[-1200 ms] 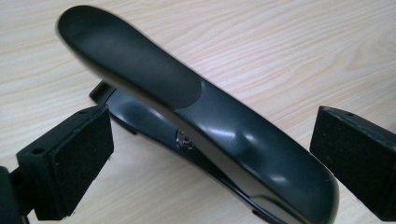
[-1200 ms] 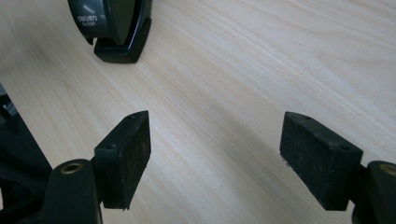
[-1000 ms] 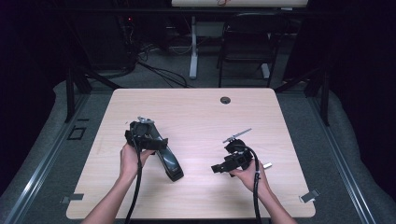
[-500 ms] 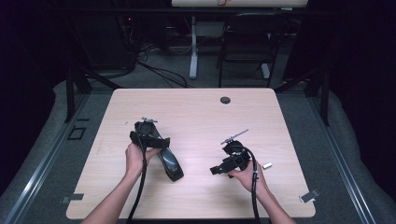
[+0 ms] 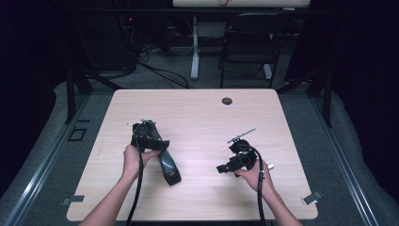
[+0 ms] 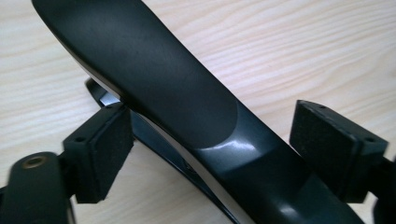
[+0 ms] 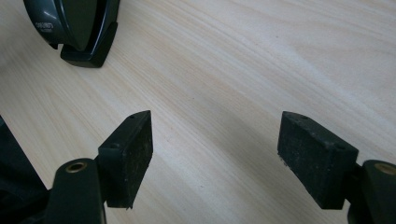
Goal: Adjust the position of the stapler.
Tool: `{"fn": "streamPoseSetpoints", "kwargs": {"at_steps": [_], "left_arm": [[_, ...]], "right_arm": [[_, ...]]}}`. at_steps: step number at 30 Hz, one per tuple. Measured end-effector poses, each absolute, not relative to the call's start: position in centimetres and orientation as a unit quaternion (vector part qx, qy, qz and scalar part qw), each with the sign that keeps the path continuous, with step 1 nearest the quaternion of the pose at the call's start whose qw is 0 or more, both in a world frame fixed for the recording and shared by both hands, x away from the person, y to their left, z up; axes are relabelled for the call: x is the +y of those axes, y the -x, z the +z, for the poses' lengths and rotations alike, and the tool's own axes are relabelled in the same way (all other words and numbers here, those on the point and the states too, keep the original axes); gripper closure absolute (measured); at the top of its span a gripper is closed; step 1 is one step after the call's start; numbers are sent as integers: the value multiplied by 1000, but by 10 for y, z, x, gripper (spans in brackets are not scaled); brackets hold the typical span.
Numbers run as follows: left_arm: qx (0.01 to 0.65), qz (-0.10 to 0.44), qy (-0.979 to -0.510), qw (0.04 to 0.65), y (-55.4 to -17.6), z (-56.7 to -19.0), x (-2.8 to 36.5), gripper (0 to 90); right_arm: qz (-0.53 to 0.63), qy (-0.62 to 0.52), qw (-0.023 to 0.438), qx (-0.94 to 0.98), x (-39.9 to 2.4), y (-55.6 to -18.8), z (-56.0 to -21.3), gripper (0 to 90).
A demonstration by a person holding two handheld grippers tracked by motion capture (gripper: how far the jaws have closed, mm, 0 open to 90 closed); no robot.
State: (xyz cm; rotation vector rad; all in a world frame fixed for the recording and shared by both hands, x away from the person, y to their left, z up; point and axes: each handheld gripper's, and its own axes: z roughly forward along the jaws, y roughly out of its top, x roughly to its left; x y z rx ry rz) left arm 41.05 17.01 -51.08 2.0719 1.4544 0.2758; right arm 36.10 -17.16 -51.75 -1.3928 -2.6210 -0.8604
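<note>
A black stapler (image 5: 170, 168) lies on the light wooden table (image 5: 197, 113), left of centre. My left gripper (image 5: 159, 149) sits at its rear end, held by a person's left hand. In the left gripper view the stapler's body (image 6: 177, 93) runs between the two pads. The jaws have just been closing around it, but the right pad (image 6: 334, 151) still stands apart from it. My right gripper (image 5: 222, 168) hovers low over bare wood at the right, open (image 7: 219, 154) with nothing between its pads. The stapler's front end (image 7: 74, 23) lies beyond it.
A round cable hole (image 5: 227, 100) sits near the table's far edge. A small silvery piece (image 5: 271, 165) lies beside the right hand. Tape marks (image 5: 312, 197) flag the near corners. A chair (image 5: 244, 42) and desk legs stand behind the table.
The left hand and its gripper have edged slightly to the right along the stapler's rear. The right hand has kept still.
</note>
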Motion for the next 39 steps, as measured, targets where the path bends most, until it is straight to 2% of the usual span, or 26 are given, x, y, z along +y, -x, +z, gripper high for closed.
{"fn": "streamPoseSetpoints", "kwargs": {"at_steps": [5, 10, 27, 39], "left_arm": [[542, 96, -779, 299, -410, -511, 171, 162], [507, 45, -798, 323, -408, -517, 173, 215], [422, 44, -849, 316, -394, -515, 147, 379], [386, 47, -867, 311, -389, -516, 138, 418]], "right_arm": [[-276, 449, 28, -849, -174, -363, -517, 270], [-278, 458, 25, -844, -176, -364, -517, 277], [-290, 469, 22, -834, -190, -365, -512, 279], [-288, 466, 14, -837, -192, -366, -513, 284]]}}
